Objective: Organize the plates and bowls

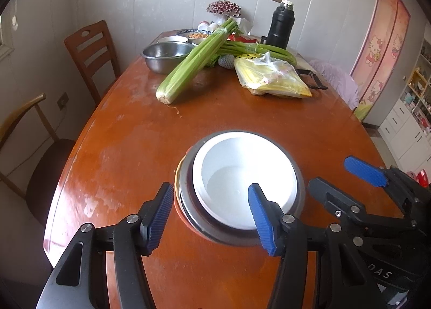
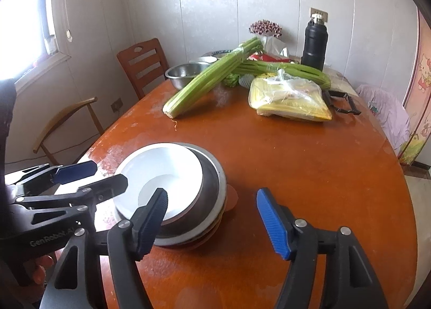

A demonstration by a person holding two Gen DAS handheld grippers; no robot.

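White bowl (image 1: 243, 179) between blue ribbed pads (image 1: 260, 218); grey steel bowl (image 1: 186, 201) beneath; orange-brown table (image 1: 221, 109) beyond fingertips.

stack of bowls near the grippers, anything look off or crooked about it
Yes. The white bowl sits off-centre in the steel bowl, pushed toward the left gripper, baring the steel bowl's inner wall on the opposite side. An orange piece pokes out from under the stack. Nothing spilled or broken.
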